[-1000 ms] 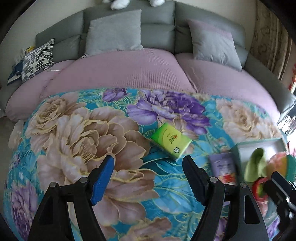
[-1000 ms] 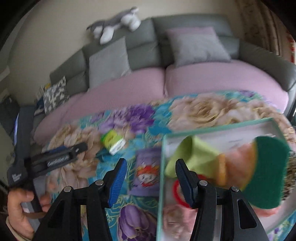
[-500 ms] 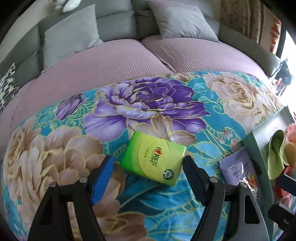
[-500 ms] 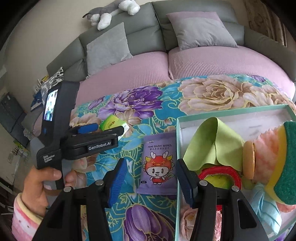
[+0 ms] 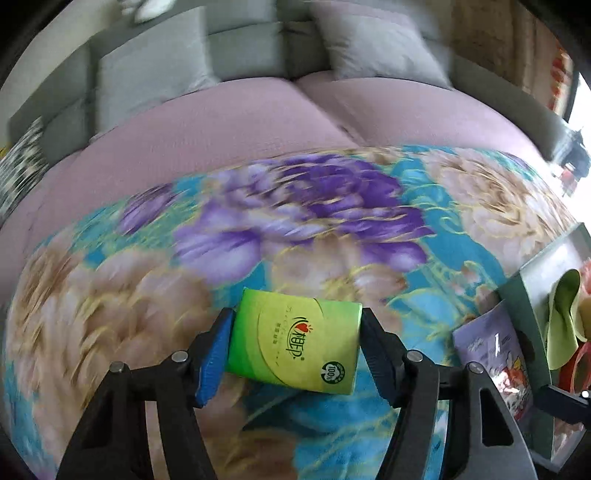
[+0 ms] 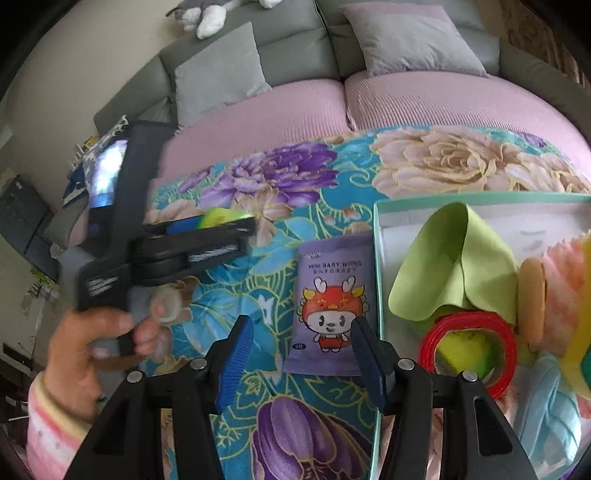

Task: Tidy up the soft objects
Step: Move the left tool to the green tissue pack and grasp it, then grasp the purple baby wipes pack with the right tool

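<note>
A green tissue pack (image 5: 295, 350) lies on the floral blanket (image 5: 258, 240). My left gripper (image 5: 295, 354) has its jaws around the pack, pads touching both ends. The pack (image 6: 218, 216) shows partly behind that gripper in the right wrist view. A purple baby-wipes pack (image 6: 332, 299) lies beside the teal box (image 6: 376, 258); it also shows in the left wrist view (image 5: 495, 358). My right gripper (image 6: 301, 354) is open, its jaws on either side of the wipes pack's near end, just above it.
The teal box holds a green cloth (image 6: 454, 266), a red ring (image 6: 469, 347), sponges (image 6: 554, 295) and other soft items. Behind the blanket is a pink and grey sofa (image 6: 295, 110) with grey cushions (image 6: 218, 74) and a plush toy (image 6: 210, 14).
My left gripper moved forward onto the green tissue pack and closed its jaws on it. My right gripper moved closer to the purple wipes pack and stays open.
</note>
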A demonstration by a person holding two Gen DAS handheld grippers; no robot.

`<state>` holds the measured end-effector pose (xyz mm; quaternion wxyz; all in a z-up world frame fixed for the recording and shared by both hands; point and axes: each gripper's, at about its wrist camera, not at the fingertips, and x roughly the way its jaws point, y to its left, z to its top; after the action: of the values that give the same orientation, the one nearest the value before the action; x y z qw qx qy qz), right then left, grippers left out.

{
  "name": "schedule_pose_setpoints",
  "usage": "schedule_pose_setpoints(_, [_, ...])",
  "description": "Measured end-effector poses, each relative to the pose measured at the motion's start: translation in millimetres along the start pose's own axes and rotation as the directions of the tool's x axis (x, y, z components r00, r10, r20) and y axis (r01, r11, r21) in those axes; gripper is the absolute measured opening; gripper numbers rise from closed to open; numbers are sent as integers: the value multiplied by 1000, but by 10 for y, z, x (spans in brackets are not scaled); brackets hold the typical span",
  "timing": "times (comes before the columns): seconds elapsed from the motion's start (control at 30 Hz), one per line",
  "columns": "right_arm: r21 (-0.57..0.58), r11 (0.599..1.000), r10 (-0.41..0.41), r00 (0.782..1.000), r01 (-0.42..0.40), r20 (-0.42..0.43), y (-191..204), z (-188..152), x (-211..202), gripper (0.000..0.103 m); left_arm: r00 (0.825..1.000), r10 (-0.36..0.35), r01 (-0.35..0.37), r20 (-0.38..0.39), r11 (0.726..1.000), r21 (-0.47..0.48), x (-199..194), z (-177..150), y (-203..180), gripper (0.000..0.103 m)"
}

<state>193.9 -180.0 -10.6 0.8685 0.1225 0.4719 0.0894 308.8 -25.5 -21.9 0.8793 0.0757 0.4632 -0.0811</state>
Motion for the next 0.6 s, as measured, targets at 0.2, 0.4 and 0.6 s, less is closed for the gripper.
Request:
schedule_pose_setpoints(0.2, [-37,991,-125,992,125,1,128,-27,98,59,998,31,-45,-50,945,-323,-398,-404,400,68])
schedule_pose_setpoints(0.4, [-98,971,-222,974,217,-47,326,-78,297,59,995,83,-101,-57,872,-479,-700,-795,652,68])
schedule_pose_setpoints(0.6, [-61,958,-283,959,282,-19,223,-75,304,59,997,80,-74,-12,842,-535,-810,-883,811,68])
